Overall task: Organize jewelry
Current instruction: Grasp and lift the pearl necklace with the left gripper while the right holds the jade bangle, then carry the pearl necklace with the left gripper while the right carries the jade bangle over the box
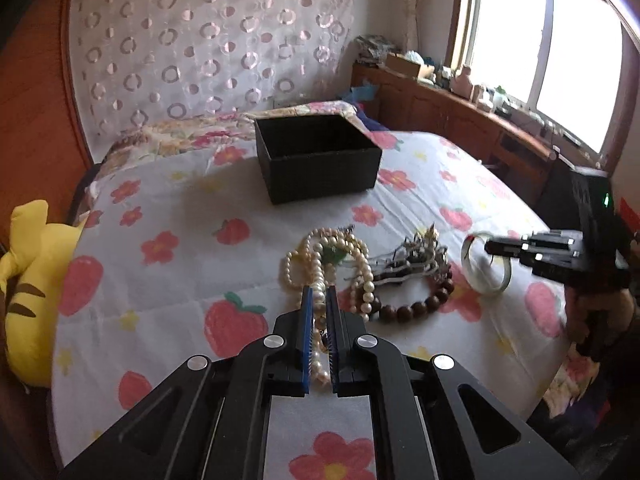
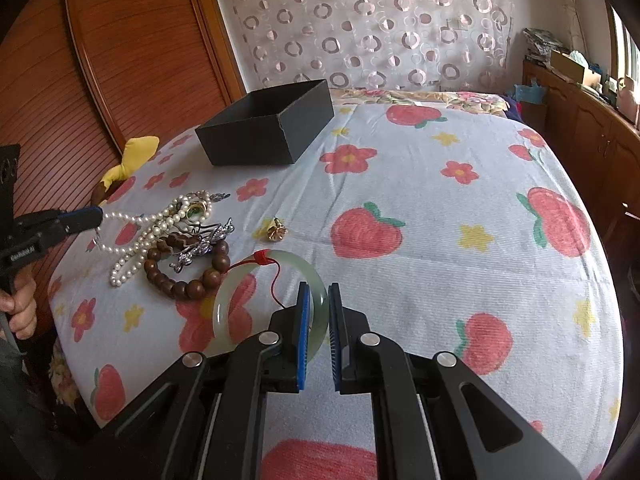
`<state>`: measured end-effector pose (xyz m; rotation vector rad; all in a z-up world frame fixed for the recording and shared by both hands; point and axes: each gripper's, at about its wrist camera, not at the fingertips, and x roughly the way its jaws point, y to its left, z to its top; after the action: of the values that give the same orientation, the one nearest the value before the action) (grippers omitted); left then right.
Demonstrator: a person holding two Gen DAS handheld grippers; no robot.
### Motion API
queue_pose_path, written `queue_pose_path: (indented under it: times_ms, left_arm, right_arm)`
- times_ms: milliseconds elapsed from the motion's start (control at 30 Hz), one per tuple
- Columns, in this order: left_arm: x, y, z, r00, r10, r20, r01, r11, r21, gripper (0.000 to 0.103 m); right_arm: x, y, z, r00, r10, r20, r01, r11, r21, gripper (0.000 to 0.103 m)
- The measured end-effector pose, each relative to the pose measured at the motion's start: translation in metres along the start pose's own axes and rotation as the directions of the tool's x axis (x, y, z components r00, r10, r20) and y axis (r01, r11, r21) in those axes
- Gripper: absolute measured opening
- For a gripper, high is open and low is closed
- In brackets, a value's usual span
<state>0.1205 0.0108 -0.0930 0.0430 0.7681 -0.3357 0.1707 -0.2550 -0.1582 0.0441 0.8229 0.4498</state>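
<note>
Left wrist view: the left gripper (image 1: 319,294) pinches the pearls (image 1: 320,264) at lower centre; the box (image 1: 320,172) sits straight ahead, above.

Right wrist view: the right gripper (image 2: 318,292) clamps the bangle (image 2: 224,308); the box (image 2: 256,136) lies upper left.

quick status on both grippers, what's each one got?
Left gripper: closed on the pearl necklace.
Right gripper: closed on the jade bangle.

Bed (image 2: 420,184) (floral sheet): box (image 2: 264,124), jewelry (image 2: 172,236)
</note>
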Motion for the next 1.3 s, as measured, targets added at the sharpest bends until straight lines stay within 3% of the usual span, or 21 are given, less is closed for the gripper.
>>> queue_pose_path:
  times_ms: [333, 733, 900, 1033, 1167, 1300]
  left_arm:
    - [-0.044, -0.012, 0.044, 0.989, -0.038, 0.142, 0.034, 0.999, 0.028, 0.005]
    - [-0.101, -0.028, 0.103, 0.952, -0.034, 0.305, 0.014, 0.998, 0.068, 0.000]
    - [-0.114, -0.036, 0.119, 0.942, -0.027, 0.334, -0.007, 0.995, 0.099, 0.000]
    - [-0.098, -0.034, 0.111, 0.961, -0.014, 0.275, -0.019, 0.993, 0.118, 0.000]
    - [-0.055, -0.025, 0.074, 0.994, -0.009, 0.111, -0.005, 0.992, 0.123, 0.000]
    - [-0.008, -0.013, 0.028, 0.998, 0.017, -0.054, -0.012, 0.995, 0.095, 0.020]
  right_arm:
    - [0.006, 0.000, -0.001, 0.999, 0.017, -0.041, -0.017, 1.000, 0.010, 0.011]
    - [0.006, 0.004, 0.001, 0.999, -0.007, -0.051, 0.006, 1.000, -0.018, 0.012]
    - [0.007, 0.007, 0.002, 0.998, -0.022, -0.054, 0.021, 0.999, -0.035, 0.012]
    - [0.006, 0.006, 0.001, 0.998, -0.016, -0.053, 0.014, 0.999, -0.029, 0.012]
    - [0.006, 0.006, 0.001, 0.999, -0.014, -0.051, 0.013, 1.000, -0.027, 0.012]
    - [0.006, 0.006, 0.001, 0.999, -0.013, -0.052, 0.011, 1.000, -0.026, 0.012]
